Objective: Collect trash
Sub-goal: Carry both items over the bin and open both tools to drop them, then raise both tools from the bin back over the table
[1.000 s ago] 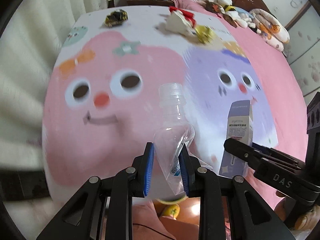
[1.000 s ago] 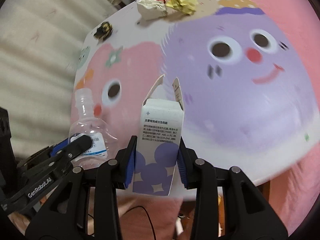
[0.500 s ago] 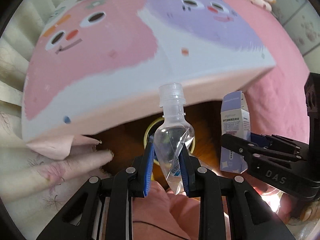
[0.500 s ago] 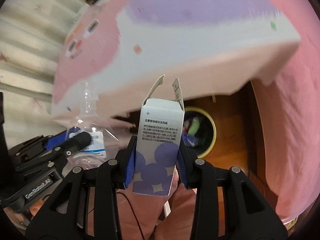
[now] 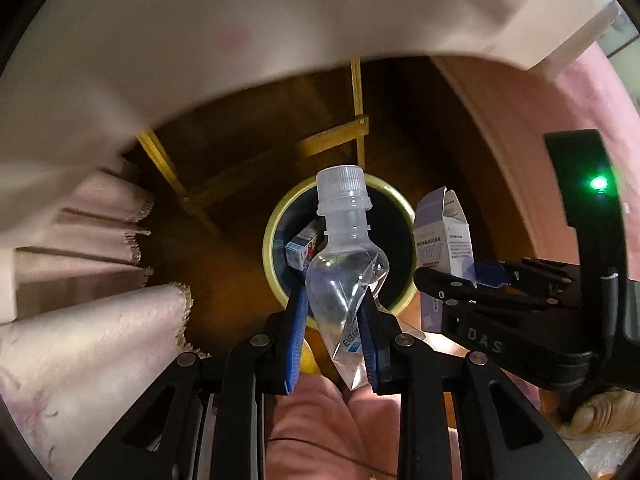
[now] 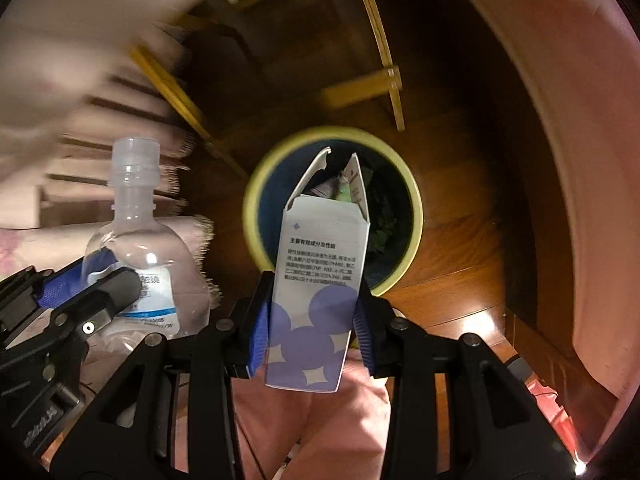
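My left gripper (image 5: 332, 308) is shut on a crushed clear plastic bottle (image 5: 344, 264) with a white cap, pointing straight down. Below it sits a round bin with a yellow rim (image 5: 276, 216) holding a small box and other trash. My right gripper (image 6: 312, 308) is shut on a white carton with purple shapes (image 6: 320, 264), its top flaps torn open, hanging over the same bin (image 6: 416, 216). The carton (image 5: 444, 236) and the right gripper (image 5: 460, 276) show at the right of the left wrist view. In the right wrist view the bottle (image 6: 132, 232) and the left gripper (image 6: 104, 272) show at the left.
The bin stands on a dark wooden floor (image 6: 460, 160) under a table with yellow wooden legs and rails (image 5: 336, 140). A pale tablecloth (image 5: 240, 40) hangs over the top, fringed pink cloth (image 5: 100, 320) lies at left, pink bedding (image 6: 580, 120) at right. A person's pink-clad legs (image 6: 312, 420) are below.
Both grippers dropped from above the cartoon tablecloth down past the table edge to just over the yellow-rimmed bin. The bottle and the carton stayed gripped throughout.
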### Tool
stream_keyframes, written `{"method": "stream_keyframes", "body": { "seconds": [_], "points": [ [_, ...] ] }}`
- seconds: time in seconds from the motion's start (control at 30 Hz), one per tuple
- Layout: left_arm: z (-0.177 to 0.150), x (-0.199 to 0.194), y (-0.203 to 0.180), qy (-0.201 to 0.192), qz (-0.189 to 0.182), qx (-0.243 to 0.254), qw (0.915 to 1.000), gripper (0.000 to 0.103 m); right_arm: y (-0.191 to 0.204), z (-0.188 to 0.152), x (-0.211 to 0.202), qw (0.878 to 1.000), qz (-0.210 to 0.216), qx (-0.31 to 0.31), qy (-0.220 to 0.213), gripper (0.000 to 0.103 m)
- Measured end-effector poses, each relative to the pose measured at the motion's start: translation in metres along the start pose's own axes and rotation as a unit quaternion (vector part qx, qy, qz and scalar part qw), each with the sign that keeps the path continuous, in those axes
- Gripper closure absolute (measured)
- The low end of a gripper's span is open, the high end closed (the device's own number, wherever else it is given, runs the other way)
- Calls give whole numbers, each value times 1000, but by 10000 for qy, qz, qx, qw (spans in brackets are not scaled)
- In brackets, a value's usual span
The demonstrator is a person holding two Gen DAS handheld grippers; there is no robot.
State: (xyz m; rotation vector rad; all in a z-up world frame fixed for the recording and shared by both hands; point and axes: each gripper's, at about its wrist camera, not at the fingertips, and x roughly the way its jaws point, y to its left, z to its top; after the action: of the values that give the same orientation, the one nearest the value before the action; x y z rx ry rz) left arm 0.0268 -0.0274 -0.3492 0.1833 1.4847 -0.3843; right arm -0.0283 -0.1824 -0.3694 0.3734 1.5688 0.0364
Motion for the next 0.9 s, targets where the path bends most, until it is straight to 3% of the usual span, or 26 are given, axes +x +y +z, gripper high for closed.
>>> {"method": "stream_keyframes", "body": {
  "seconds": [0.07,0.17,0.27,0.5,0.67,0.9],
  "points": [
    [3,14,0,-46,-4,16,10000,78,-8,1,24,9999,-56,47,82,69],
    [1,25,-2,-99,-48,13,9999,58,-15,4,46,9998,-19,145,152,67],
    [13,28,-2,-91,-40,19,9999,49,-24,6,51,9994,50,342,73,46],
    [21,15,5,-186,141,-242,9994,34,-15,19,38,9990,115,426,-27,46],
    [21,-23,13,-300,207,-429,9984,28,-4,26,15,9988,158,461,-42,46],
    [12,-105,10,-585,197,-468,9970,21,15,23,-53,9988,255,389,-172,46]
  ]
}}
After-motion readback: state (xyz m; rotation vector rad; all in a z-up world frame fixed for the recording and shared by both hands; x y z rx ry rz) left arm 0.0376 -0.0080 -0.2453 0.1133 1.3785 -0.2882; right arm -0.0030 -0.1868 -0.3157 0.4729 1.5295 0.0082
